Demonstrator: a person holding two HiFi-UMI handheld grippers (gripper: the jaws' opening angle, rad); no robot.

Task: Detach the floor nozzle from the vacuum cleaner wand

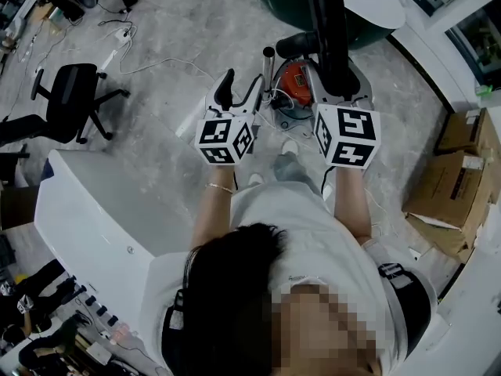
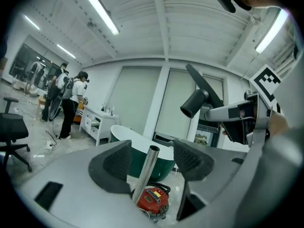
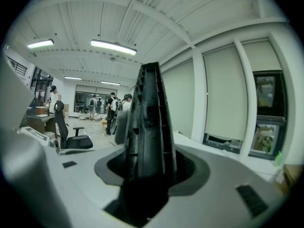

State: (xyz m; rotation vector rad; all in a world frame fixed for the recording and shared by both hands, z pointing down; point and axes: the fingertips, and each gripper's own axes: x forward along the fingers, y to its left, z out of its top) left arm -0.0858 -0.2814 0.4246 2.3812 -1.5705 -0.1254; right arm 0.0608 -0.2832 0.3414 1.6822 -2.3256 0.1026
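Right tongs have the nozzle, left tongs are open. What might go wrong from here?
1. The wand stands tilted beside the red vacuum body, and the left tongs are open and not gripping it. It may topple.
2. The right tongs clamp the floor nozzle near one end, with most of it reaching out beyond them. It could twist or slip in the grip.
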